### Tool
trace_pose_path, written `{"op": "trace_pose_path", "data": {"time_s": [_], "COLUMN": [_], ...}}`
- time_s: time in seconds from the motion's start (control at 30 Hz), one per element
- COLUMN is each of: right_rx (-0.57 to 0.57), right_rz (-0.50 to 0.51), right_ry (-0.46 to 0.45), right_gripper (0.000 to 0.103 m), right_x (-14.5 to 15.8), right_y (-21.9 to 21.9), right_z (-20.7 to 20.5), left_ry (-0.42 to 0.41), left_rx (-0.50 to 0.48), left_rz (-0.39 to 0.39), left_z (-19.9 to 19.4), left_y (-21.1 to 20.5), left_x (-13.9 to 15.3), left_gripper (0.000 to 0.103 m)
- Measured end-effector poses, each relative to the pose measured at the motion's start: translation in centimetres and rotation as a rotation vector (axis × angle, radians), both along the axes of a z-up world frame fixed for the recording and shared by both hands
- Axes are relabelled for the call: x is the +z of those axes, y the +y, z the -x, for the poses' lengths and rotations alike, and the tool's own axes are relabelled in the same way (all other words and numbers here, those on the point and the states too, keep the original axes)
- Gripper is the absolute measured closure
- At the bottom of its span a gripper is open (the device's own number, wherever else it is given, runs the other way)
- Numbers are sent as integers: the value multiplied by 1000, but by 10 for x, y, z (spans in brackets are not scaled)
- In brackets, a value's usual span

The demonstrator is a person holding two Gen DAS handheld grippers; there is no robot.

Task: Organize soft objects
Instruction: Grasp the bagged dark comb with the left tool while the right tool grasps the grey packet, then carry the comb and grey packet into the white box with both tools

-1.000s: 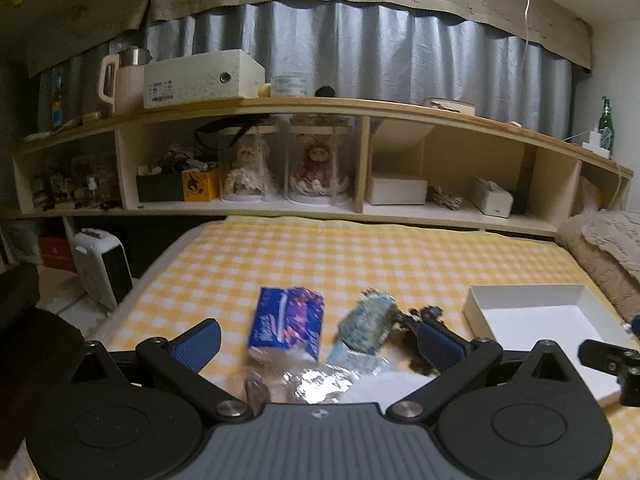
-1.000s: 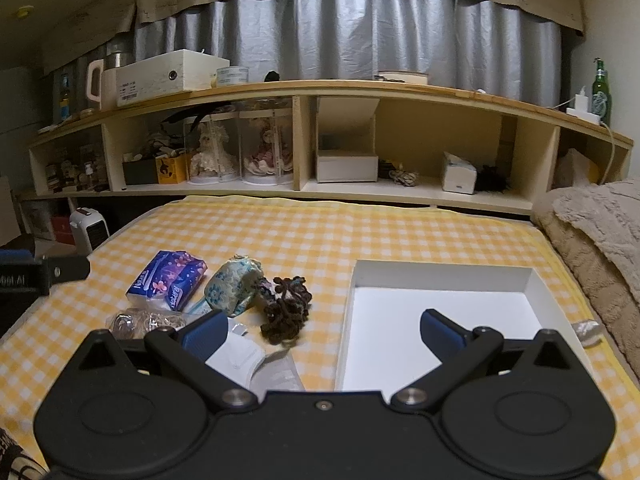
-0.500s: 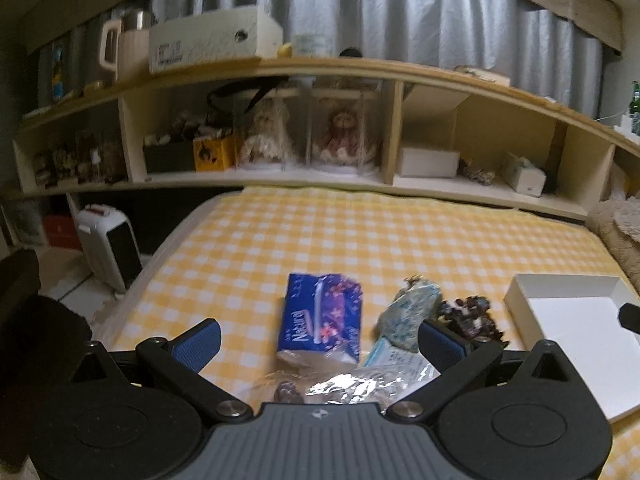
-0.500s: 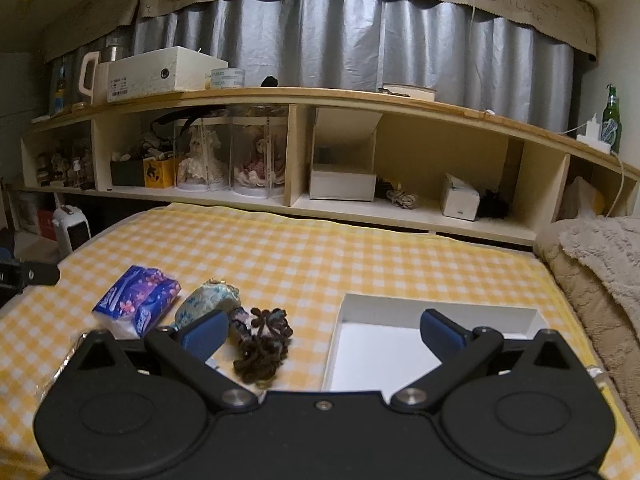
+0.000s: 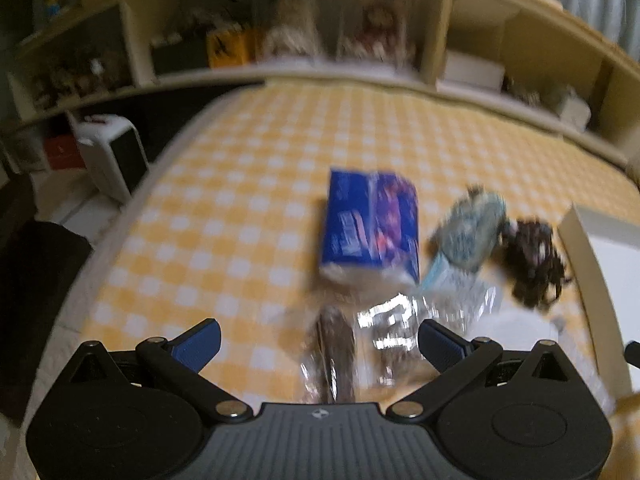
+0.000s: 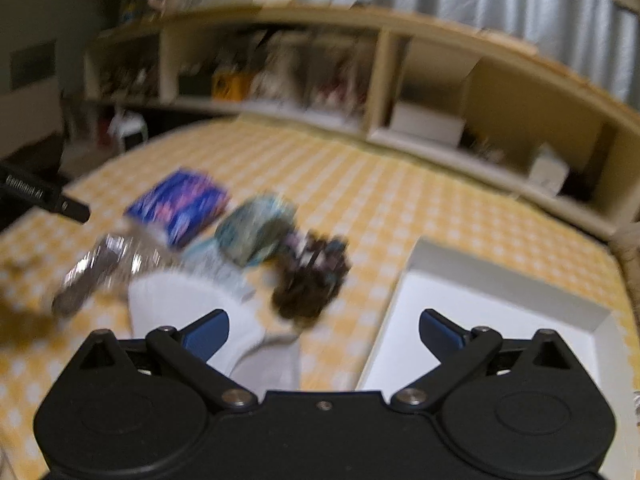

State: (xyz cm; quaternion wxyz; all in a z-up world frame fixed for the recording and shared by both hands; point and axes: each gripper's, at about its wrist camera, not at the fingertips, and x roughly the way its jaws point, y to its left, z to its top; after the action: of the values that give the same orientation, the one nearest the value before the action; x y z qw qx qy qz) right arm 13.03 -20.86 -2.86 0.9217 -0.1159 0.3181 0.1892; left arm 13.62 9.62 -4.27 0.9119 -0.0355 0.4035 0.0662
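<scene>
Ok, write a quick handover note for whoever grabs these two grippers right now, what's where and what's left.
Left gripper: open, empty, over the clear plastic packet.
Right gripper: open, empty, between the white sock and the white box.
On the checked cloth: blue tissue pack, teal patterned pouch, dark scrunchie bundle, all outside the box.
Done: nothing; the box shows nothing inside.
Left: every soft item. Frames are blurred.

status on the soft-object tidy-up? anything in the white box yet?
Done: nothing; the white box looks bare where it shows. In hand: nothing; left gripper and right gripper are both open. Left: the blue tissue pack, teal pouch, dark hair tie bundle, shiny wrapper and white cloth all lie on the checked cover. Frames are blurred.
</scene>
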Motion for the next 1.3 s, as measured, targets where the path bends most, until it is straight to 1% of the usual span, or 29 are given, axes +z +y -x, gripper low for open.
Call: {"op": "trace_pose_path", "data": {"time_s": [0.03, 0.23, 0.33, 0.43, 0.5, 0.6, 0.67, 0.77, 0.87, 0.93, 1.0, 1.03, 1.1, 1.2, 1.3], "right_rx": [20, 128, 171, 203, 217, 225, 215, 194, 157, 143, 129, 125, 115, 86, 60], "right_rz": [4, 105, 149, 217, 237, 236, 252, 238, 211, 203, 194, 187, 163, 124, 92], "right_ry": [19, 154, 209, 242, 267, 299, 318, 342, 382, 390, 393, 392, 383, 368, 362], "right_gripper": [14, 30, 31, 31, 31, 31, 32, 35, 39, 42, 45, 46, 48, 49, 50], "right_x": [-4, -28, -37, -49, -56, -61, -65, -65, -63, -63, -63, -62, -59, -53, -50], "right_y": [1, 16, 22, 31, 35, 39, 42, 44, 44, 43, 43, 43, 41, 36, 31], "right_z": [0, -2, -1, -1, -4, -9, -11, -12, -11, -8, -5, -5, -4, -5, -7], "left_ry": [23, 165, 230, 251, 268, 299, 308, 306, 298, 290, 284, 283, 280, 282, 282], "left_rx": [-12, -104, -122, -136, -134, -116, -112, -114, -123, -132, -132, -131, -126, -110, -91], "left_rz": [2, -21, -34, -33, -48, -58, -55, -62, -52, -49, -45, -42, -49, -45, -44], "left_z": [-2, -14, -18, -22, -24, -28, -29, -31, -34, -35, -35, -35, -34, -33, -29], "left_y": [-1, -8, -11, -12, -11, -10, -10, -12, -18, -20, -19, -19, -16, -12, -6], "left_x": [-5, -34, -47, -53, -59, -66, -69, -69, -72, -72, -72, -72, -71, -68, -64], "left_gripper": [0, 0, 0, 3, 9, 13, 13, 13, 13, 19, 30, 34, 49, 62, 69]}}
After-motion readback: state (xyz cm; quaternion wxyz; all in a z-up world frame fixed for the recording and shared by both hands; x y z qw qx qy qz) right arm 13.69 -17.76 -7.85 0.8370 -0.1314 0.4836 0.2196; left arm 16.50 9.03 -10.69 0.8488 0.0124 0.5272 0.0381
